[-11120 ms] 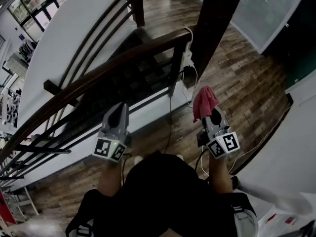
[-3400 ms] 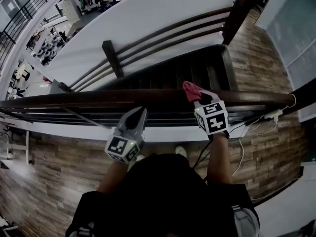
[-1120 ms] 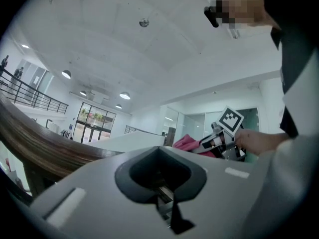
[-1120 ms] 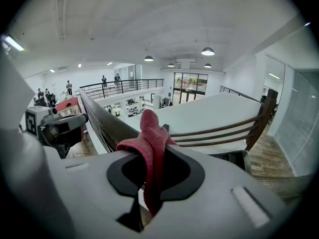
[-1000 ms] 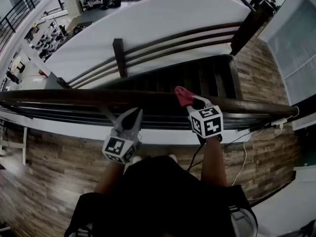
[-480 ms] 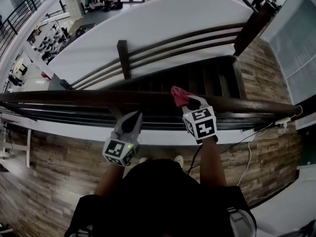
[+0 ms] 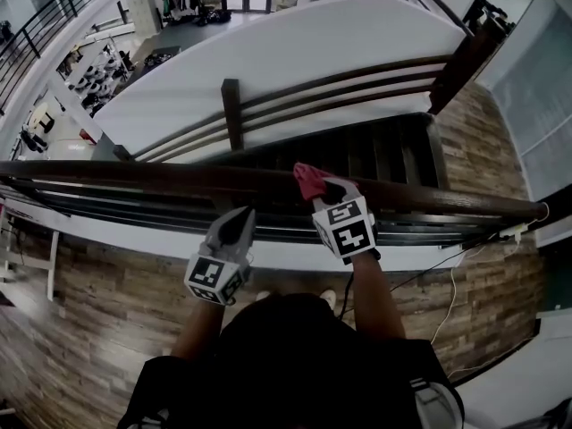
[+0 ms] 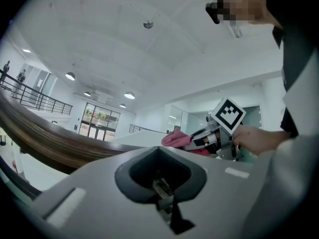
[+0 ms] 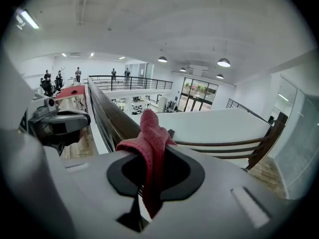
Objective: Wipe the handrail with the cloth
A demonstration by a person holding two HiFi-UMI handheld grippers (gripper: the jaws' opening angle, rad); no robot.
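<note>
The left gripper (image 7: 241, 216) has its jaws pressed together on nothing, just short of the handrail (image 7: 134, 174). The right gripper (image 7: 322, 187) pinches the red cloth (image 9: 149, 143), which bunches ahead of its jaws and seems to rest on the rail top. Beyond the jaws, the stairs (image 7: 375, 147) descend.

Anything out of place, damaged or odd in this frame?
Nothing stands out. The right claw is shut on the red cloth, which sits on the dark handrail. The left claw is shut and empty, near the rail. No damage or spill shows.
</note>
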